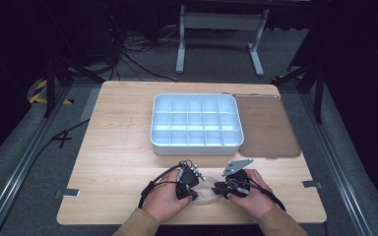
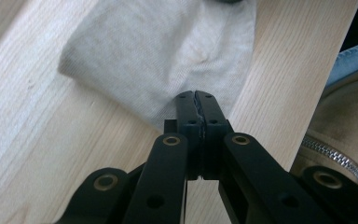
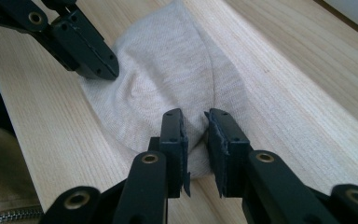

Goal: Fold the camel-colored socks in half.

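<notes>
The fingers (image 2: 200, 109) of the left gripper (image 1: 186, 189) are being clenched on an edge of the beige cloth (image 3: 168, 93), which is lying on the surface (image 1: 118, 147) at its near edge. The right gripper (image 3: 196, 135) is being held slightly parted around a fold, not visibly pinching. Folding is judged barely begun, and the divided tray (image 1: 195, 145) is being left untouched.

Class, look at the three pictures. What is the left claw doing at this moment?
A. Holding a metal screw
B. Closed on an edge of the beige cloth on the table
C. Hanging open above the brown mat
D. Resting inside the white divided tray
B. In the left gripper view the jaws of the left claw meet on the edge of the beige cloth, which lies on the wooden table.
</notes>
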